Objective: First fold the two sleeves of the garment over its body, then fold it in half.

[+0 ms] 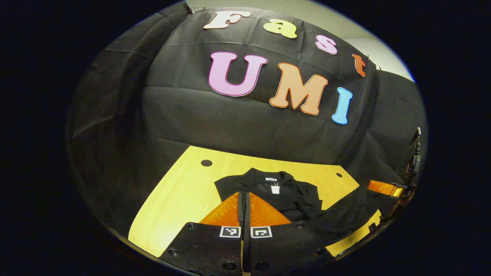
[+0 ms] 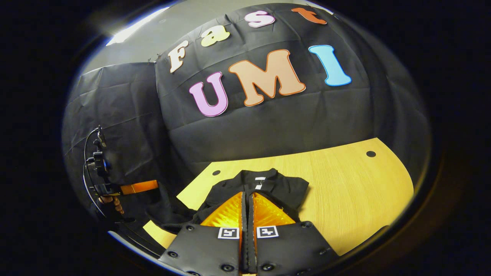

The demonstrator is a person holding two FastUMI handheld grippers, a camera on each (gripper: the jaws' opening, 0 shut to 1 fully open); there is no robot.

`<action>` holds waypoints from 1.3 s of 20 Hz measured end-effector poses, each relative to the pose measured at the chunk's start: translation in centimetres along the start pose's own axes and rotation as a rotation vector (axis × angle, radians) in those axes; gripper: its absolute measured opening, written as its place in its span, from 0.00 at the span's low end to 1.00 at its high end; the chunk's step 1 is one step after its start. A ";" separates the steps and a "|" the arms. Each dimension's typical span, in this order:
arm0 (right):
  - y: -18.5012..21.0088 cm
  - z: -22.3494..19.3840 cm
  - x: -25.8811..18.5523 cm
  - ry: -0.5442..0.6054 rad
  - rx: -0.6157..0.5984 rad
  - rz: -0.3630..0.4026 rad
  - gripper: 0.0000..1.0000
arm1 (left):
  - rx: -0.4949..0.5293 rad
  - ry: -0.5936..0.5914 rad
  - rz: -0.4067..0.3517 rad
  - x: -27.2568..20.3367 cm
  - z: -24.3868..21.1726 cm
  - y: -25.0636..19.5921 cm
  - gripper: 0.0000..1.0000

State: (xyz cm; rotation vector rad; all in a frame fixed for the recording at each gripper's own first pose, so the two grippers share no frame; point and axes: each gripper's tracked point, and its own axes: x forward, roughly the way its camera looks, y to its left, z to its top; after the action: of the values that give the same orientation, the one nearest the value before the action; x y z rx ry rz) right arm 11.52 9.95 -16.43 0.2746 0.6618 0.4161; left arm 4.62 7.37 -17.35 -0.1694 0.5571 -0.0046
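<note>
The garment [image 1: 291, 193] is black all over, with a small white tag [image 1: 274, 189] hanging at its collar and a thin white label [image 1: 271, 179] just inside the neck. It lies on a tabletop [image 1: 180, 191] of pale yellow wood with a fine straight grain, dotted with a few round black holes [image 1: 206, 163]. The booth's wall [image 1: 245, 126] is plain black cloth, creased in long folds. Above it a strip of pale grey-white room wall [image 1: 318, 13] shows.

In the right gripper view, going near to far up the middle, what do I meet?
Right gripper with its jaws closed together → black garment → white neck tag → bare wooden table → black cloth wall.
</note>
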 end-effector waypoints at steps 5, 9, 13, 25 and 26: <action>-1.7 2.3 3.4 -0.011 -0.016 -0.010 0.02 | -0.002 -0.023 0.016 4.2 1.7 0.4 0.00; -2.9 3.8 6.2 -0.013 -0.024 -0.006 0.03 | 0.016 -0.023 0.044 7.3 2.0 1.0 0.00; -4.5 5.0 9.4 -0.014 -0.031 -0.007 0.02 | 0.018 -0.010 0.075 10.7 2.0 1.9 0.00; -12.6 6.0 15.4 0.016 -0.053 -0.186 0.33 | 0.102 0.012 0.216 19.0 2.8 3.5 0.50; -13.4 6.7 15.7 -0.010 -0.079 -0.221 0.63 | 0.101 0.013 0.221 19.3 3.1 3.3 1.00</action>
State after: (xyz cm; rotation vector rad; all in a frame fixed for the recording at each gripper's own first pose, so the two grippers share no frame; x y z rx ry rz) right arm 30.77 4.51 -24.78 0.1269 0.6568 0.2278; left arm 22.52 10.12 -25.49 -0.0094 0.5844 0.1807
